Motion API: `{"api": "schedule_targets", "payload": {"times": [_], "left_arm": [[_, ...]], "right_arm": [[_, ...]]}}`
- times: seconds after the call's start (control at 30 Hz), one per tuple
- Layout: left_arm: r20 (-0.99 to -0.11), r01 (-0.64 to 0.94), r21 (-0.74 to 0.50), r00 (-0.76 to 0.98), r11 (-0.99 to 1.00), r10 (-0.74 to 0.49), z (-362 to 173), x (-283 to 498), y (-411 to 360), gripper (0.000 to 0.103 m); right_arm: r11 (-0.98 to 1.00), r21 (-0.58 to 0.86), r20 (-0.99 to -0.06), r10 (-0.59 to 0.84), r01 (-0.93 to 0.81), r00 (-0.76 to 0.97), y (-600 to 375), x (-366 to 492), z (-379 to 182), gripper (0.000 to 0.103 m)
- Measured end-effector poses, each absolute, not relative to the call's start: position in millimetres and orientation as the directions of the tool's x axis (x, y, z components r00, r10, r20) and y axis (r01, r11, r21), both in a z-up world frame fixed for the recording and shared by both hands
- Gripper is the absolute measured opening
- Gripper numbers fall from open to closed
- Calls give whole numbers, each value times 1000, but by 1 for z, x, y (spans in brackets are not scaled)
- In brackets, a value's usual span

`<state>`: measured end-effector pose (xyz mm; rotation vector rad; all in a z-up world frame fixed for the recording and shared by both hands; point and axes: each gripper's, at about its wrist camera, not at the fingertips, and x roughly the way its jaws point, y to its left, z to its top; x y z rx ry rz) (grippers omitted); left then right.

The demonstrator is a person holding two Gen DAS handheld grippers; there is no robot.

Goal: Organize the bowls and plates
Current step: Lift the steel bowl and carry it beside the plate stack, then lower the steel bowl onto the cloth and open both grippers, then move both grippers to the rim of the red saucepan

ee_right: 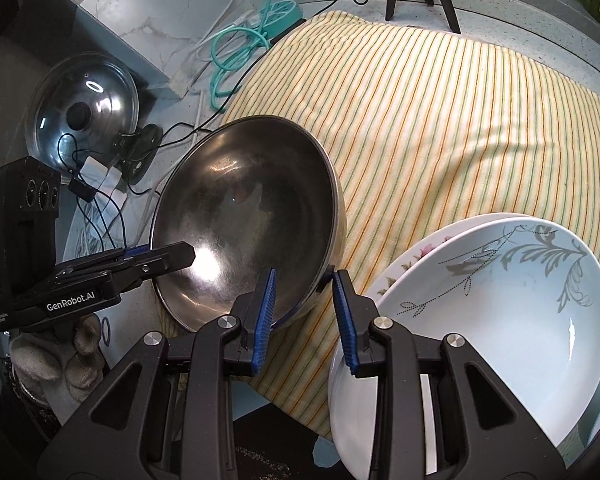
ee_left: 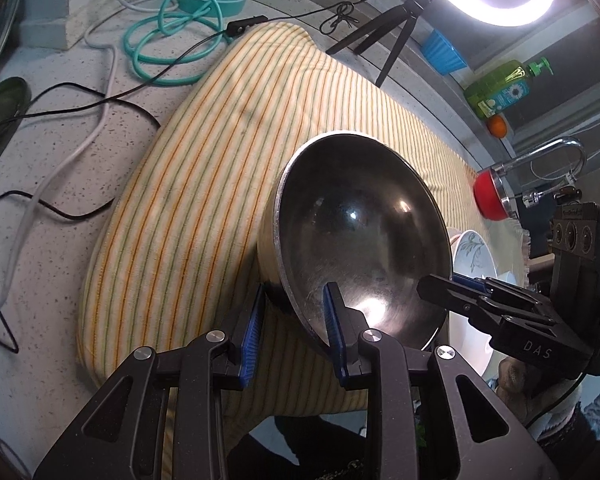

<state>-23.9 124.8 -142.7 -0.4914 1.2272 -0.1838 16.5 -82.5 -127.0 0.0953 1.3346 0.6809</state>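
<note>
**Steel bowl carried two-handed over the striped cloth**

The striped cloth (ee_right: 440, 128) is the landmark. The steel bowl (ee_right: 248, 216) tilts above its near edge, with the stacked white plates (ee_right: 500, 300) beside it on the right. Left gripper (ee_left: 292, 332) and right gripper (ee_right: 304, 316) each pinch opposite rim sections, apparently firmly. Keep both hands level and lower together.

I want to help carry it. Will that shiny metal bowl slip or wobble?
The metal bowl is probably stiff and fairly light, being thin steel. Its polished rim looks slippery, so each claw, left and right, straddles the rim on opposite sides. With its rounded bottom, it may rock on the striped towel.
</note>
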Motion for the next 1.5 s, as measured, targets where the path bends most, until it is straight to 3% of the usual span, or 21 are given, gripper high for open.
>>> {"api": "schedule_targets", "payload": {"times": [0.1,0.23,0.37,0.47,0.7,1.0,1.4,1.5], "left_arm": [[-858,-124,-446,342,886,-384,-142,-25,126,26],[-859,-129,-440,351,889,-374,-138,-27,128,28],[-860,-135,-436,355,890,-367,-135,-27,131,29],[-853,-141,-445,366,885,-371,-129,-27,133,29],[-841,-124,-435,410,892,-353,-110,-22,129,30],[-852,-121,-367,442,922,-281,-98,-10,115,31],[-806,-114,-364,536,925,-251,-65,3,101,31],[-802,-82,-367,532,927,-271,-63,11,84,31]], "right_arm": [[804,435,-858,507,-406,82,-81,16,-125,32],[805,420,-849,511,-419,131,-84,16,-113,58],[807,405,-841,514,-429,172,-89,17,-100,60],[814,404,-830,518,-418,206,-99,17,-91,71],[848,352,-821,483,-397,303,-132,17,-71,72],[864,413,-788,497,-288,363,-198,13,-59,72],[935,301,-772,353,-186,529,-307,6,-33,73],[949,278,-754,312,-149,579,-335,6,-29,81]]}}
